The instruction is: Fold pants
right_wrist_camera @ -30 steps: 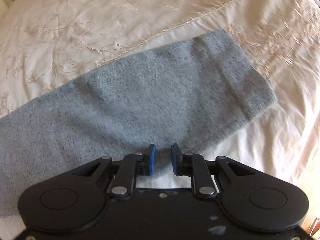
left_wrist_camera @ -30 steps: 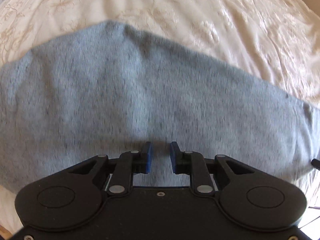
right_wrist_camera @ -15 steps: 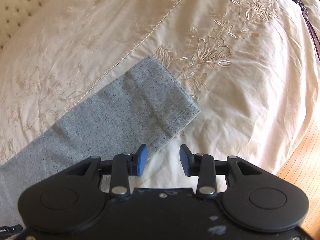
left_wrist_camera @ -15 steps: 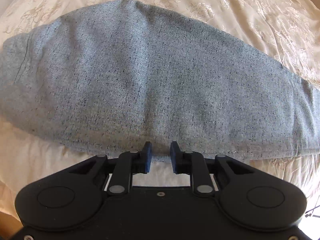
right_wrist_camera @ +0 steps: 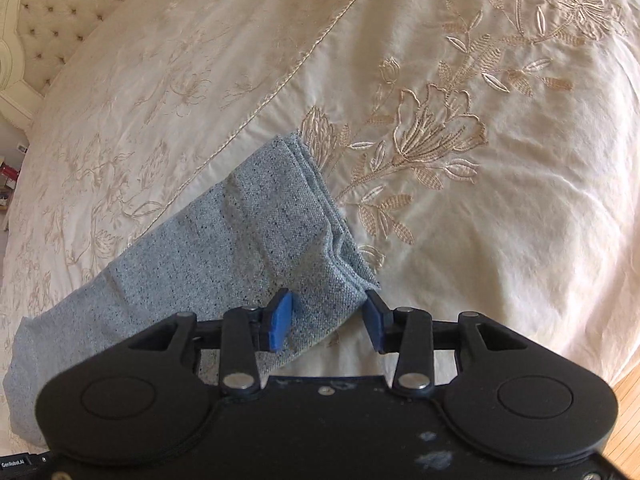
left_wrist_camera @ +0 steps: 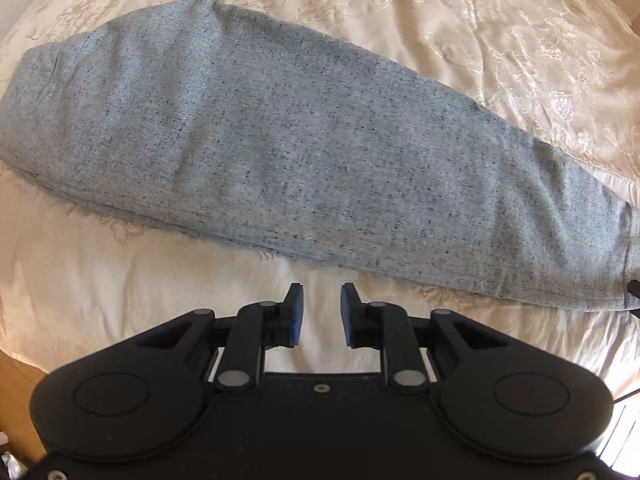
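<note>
On the cream embroidered bedspread [left_wrist_camera: 520, 40]: grey knit pants [left_wrist_camera: 300, 152], already doubled leg over leg, laid flat as one long tapered band, waist end wide at the left of the left wrist view, cuff end narrow at the right

- Left gripper [left_wrist_camera: 321, 320]: drawn back off the cloth since half a second ago, when its tips sat at the near edge of the fabric; now over bare bedspread, just short of that edge, blue pads set apart with a modest gap, gripping nothing

- Right gripper [right_wrist_camera: 327, 318]: moved in on the stacked cuffs [right_wrist_camera: 344, 256] since half a second ago, when the hem lay ahead and to the left of its tips; now spread wide, the near corner of the hem lying between the pads, left pad over the cloth, right pad just beside the corner; no pinch made yet

- Headboard [right_wrist_camera: 52, 12]: tufted, at the far upper left of the right wrist view

- Reading: lengthwise fold complete and released; crosswise fold apparently in preparation, cuff end the likely grasp point, to be carried toward the waist

- Caution: two cuff layers slightly offset at the hem, so a shallow pinch may catch only the upper one
</note>
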A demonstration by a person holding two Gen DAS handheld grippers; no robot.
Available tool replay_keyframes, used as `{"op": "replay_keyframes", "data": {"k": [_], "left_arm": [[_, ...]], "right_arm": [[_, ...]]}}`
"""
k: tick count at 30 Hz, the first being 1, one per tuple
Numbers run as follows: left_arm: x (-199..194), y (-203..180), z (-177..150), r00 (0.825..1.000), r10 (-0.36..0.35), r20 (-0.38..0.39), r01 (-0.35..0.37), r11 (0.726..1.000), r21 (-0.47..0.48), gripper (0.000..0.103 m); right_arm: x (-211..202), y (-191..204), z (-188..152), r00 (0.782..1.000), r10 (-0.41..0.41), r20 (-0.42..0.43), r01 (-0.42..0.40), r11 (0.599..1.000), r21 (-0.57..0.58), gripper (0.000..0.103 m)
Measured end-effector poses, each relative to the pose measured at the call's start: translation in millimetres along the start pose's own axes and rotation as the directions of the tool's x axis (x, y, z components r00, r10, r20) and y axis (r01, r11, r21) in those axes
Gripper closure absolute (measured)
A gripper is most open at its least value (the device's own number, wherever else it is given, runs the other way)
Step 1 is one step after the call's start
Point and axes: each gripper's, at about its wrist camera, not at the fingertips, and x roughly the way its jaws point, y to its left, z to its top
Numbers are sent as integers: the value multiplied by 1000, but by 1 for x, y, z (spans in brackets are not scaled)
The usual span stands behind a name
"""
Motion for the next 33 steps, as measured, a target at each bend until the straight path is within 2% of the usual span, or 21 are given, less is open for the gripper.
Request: {"op": "replay_keyframes", "data": {"k": [4,7,14,18,25,28,29,31,33], "left_arm": [[-3,-12,-4,1000,16,11,-16,1000,-9,74],[-7,-13,-5,999,32,21,-31,999,-22,74],[-3,-19,-8,999,52,1,-52,998,-41,74],[-6,-29,-8,998,59,5,-58,998,-8,74],[-10,-42,-3,998,62,15,-63,997,38,74],[-10,-43,-3,998,65,17,-66,997,37,74],[-10,-42,-3,998,65,16,-66,997,34,74],[-10,-42,-3,998,67,9,-67,997,26,74],[-8,-42,-4,998,66,0,-66,997,27,74]], "right_arm": [[6,-4,15,998,37,-41,-39,998,-40,61],[-4,-8,15,998,42,-45,-44,997,-58,60],[-1,-31,4,990,84,-113,-85,996,-13,57],[9,-33,8,987,126,-96,-125,992,18,54],[29,-20,26,985,146,-97,-145,989,11,53],[22,-24,24,984,147,-102,-147,989,6,54],[17,-24,21,988,127,-89,-129,991,-16,54],[1,-23,19,998,62,-4,-62,993,-101,53],[-4,-19,26,997,56,44,-46,981,-191,53]]}}
